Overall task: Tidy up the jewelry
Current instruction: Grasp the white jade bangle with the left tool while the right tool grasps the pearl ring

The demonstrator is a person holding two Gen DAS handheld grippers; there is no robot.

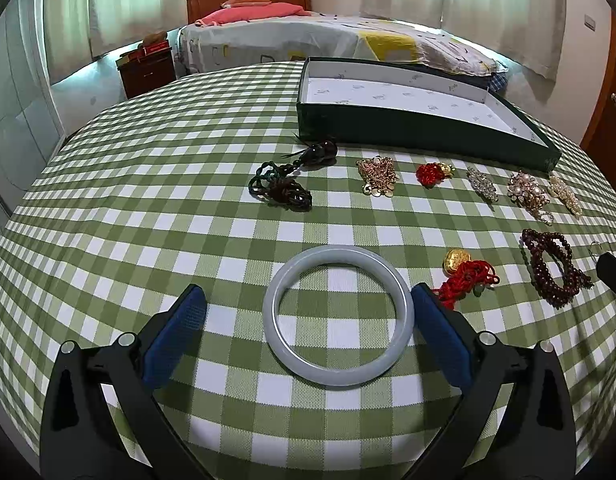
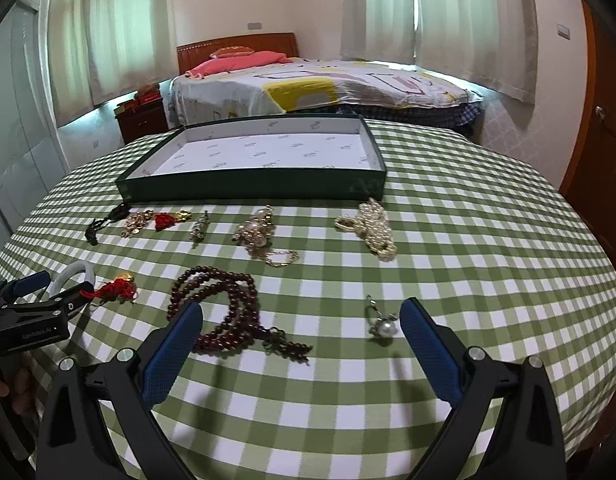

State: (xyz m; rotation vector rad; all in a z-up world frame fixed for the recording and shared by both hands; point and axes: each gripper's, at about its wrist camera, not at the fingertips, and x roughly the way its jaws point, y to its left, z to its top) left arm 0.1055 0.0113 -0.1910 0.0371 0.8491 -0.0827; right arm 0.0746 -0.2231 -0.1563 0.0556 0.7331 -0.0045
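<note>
Jade bangle [image 1: 336,316] lies flat on the checked cloth [image 1: 147,208] between my left gripper [image 1: 308,312] fingers, spread wide, the right-hand pad apparently touching its rim. Rightward, my right gripper [image 2: 300,322] gapes empty over dark red beads [image 2: 227,312] and a pearl piece [image 2: 384,326]; green tray [image 2: 251,186] sits behind

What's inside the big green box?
Nothing yet. The green box shows only its white printed lining. Its near wall hides a strip of the floor, so something small could lie there unseen.
</note>
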